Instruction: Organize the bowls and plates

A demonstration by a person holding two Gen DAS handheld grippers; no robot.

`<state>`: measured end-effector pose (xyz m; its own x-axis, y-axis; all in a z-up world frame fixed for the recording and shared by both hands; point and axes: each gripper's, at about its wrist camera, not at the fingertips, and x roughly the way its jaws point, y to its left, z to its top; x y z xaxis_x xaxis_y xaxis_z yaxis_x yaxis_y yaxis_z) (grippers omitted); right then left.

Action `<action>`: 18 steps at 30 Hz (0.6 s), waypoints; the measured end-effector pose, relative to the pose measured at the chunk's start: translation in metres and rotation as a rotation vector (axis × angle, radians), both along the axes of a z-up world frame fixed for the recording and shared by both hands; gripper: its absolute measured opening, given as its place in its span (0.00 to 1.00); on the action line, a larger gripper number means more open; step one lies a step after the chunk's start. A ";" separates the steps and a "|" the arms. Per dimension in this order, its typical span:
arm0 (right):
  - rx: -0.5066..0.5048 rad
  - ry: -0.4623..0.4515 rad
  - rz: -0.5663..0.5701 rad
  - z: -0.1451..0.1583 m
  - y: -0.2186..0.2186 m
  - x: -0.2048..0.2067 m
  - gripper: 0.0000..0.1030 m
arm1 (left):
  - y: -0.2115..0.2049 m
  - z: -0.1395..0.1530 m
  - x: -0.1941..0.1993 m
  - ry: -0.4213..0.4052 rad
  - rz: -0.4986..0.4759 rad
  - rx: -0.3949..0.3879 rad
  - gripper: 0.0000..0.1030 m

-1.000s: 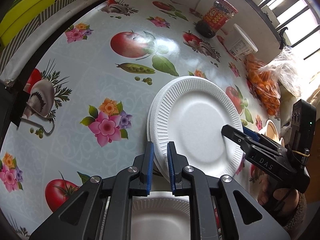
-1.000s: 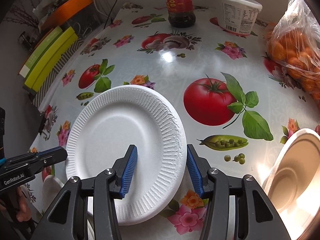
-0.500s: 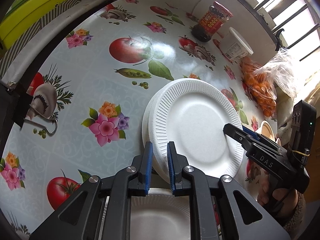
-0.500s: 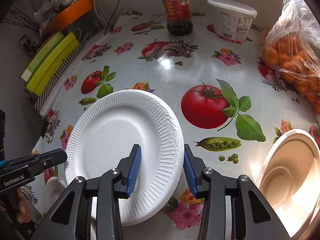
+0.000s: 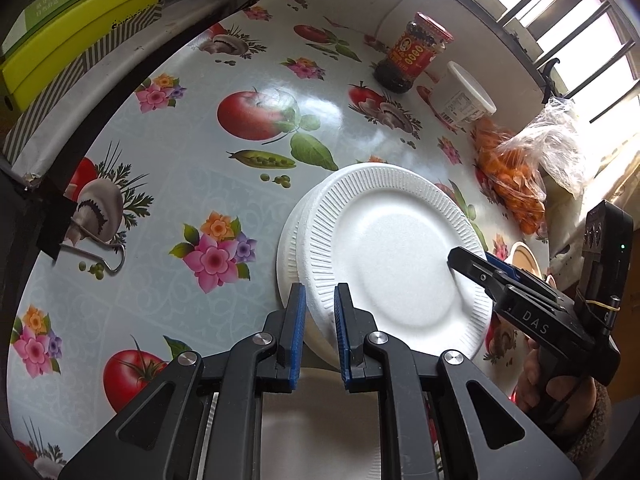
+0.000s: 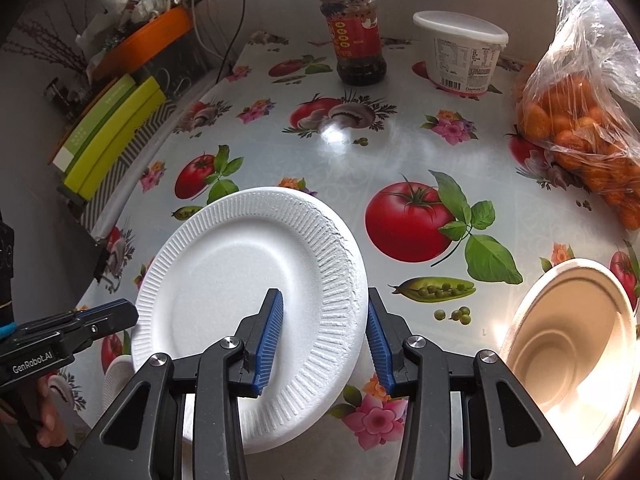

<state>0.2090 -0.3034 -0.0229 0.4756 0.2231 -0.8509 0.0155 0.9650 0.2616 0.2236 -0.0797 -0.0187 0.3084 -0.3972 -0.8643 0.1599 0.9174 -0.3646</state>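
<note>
Plate (image 6: 232, 280), white foam w/ ribbed rim, sits nearest, gripped from two sides. L gripper (image 5: 320, 292) is closed tight on the plate's near rim in its own view, blue pads pinching the edge; in the R view its tip touches the plate's left edge. A 2nd plate (image 5: 289, 240) lies under the first, peeking out on the left; can't tell if L's pads catch both. A 3rd plate (image 5: 320, 432) shows below L's fingers, just nearer than the plate.

R gripper (image 6: 324, 300) has just been closing, w/ the plate's rim btwn its jaws: one pad lies on the plate's top face, the other sits against the outer edge, so it grips the rim. A hand (image 5: 548, 384) holds its handle, right of the plate in the L view. The plate's rim looks rough and chipped just ahead of R's pads.

Right of the plate, well apart, a beige bowl (image 6: 532, 320) rests on the table (image 6: 360, 160), which has a glossy cloth printed w/ tomatoes, peas and flowers. Left of the plate, past the table edge, lie green boxes (image 6: 112, 136). Far beyond the plate stand a red-labelled jar (image 6: 356, 36) and a white tub (image 6: 460, 52) side by side; a bag of oranges (image 6: 580, 120) slumps to the far right of the plate.
</note>
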 end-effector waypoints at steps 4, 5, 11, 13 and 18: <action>0.007 -0.016 -0.004 0.007 0.000 -0.002 0.39 | 0.000 0.004 -0.002 -0.012 0.000 0.003 0.13; 0.010 -0.018 -0.005 0.009 0.000 -0.003 0.39 | 0.001 0.005 -0.002 -0.013 0.001 0.001 0.13; -0.004 -0.016 0.000 0.010 0.001 -0.005 0.39 | 0.000 0.002 -0.004 -0.005 0.003 -0.007 0.13; -0.007 0.001 -0.005 0.004 0.000 -0.005 0.39 | -0.001 -0.003 -0.003 0.006 0.001 -0.003 0.13; 0.000 0.034 0.006 -0.012 0.000 -0.001 0.39 | -0.007 -0.015 -0.001 0.022 -0.002 0.041 0.13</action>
